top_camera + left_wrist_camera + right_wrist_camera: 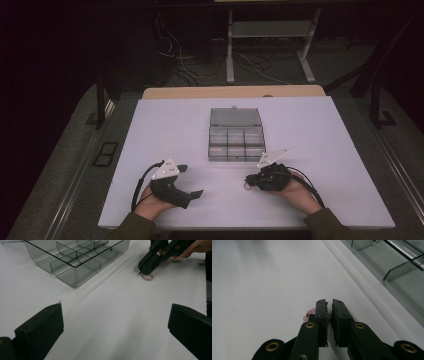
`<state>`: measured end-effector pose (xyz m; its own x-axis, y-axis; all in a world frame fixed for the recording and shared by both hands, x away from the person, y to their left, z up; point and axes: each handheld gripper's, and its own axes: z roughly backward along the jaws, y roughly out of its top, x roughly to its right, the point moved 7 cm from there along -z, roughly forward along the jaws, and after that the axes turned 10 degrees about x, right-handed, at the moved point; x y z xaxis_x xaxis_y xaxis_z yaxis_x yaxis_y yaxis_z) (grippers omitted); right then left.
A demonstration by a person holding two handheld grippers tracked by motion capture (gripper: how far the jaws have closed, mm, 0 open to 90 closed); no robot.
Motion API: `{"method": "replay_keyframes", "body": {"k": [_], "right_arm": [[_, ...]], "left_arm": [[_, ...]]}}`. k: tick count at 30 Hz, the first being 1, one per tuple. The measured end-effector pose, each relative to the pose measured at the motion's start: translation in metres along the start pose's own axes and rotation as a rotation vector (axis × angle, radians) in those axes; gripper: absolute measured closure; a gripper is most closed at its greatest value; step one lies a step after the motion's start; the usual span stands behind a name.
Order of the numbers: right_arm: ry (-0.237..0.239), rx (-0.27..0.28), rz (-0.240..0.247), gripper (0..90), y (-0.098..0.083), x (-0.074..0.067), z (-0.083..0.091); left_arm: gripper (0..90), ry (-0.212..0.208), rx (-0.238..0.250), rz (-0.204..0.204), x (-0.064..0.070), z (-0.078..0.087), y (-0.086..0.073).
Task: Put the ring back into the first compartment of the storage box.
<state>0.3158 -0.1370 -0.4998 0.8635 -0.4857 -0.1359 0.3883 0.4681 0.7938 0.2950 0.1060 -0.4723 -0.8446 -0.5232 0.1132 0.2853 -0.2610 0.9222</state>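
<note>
A person's right tongs (pixel 329 305) come down on a small pink beaded bracelet (pixel 147 277) lying flat on the white surface (pixel 320 150) near its front edge, just in front of the front right corner of a clear compartment box (pixel 235 136). The jaws stand nearly together, tips at the ring's near edge; a few pale pink beads and one gold bead peek out at the left of the left jaw in the right gripper view. Whether the pads have actually pinched the strand cannot be told from here. The bracelet sits directly under the right tongs, its loop spread towards the left tongs' side, so the right hand is plainly the nearer. The left tongs (pixel 189 180) rest toward the front left corner of the surface, jaws wide apart with nothing between them. The box lies open, lid folded back.
</note>
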Motion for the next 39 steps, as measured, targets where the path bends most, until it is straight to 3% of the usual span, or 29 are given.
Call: {"method": "replay_keyframes", "body": {"k": [18,39], "right_arm": [[-0.011,-0.009,0.027,85.7,0.0,-0.001,0.0],[0.013,0.048,-0.017,89.5,0.007,0.004,0.012]], "left_arm": [[0.0,-0.006,-0.001,-0.005,0.002,-0.001,0.0],[0.0,-0.013,0.024,-0.019,0.007,-0.003,0.0]]}}
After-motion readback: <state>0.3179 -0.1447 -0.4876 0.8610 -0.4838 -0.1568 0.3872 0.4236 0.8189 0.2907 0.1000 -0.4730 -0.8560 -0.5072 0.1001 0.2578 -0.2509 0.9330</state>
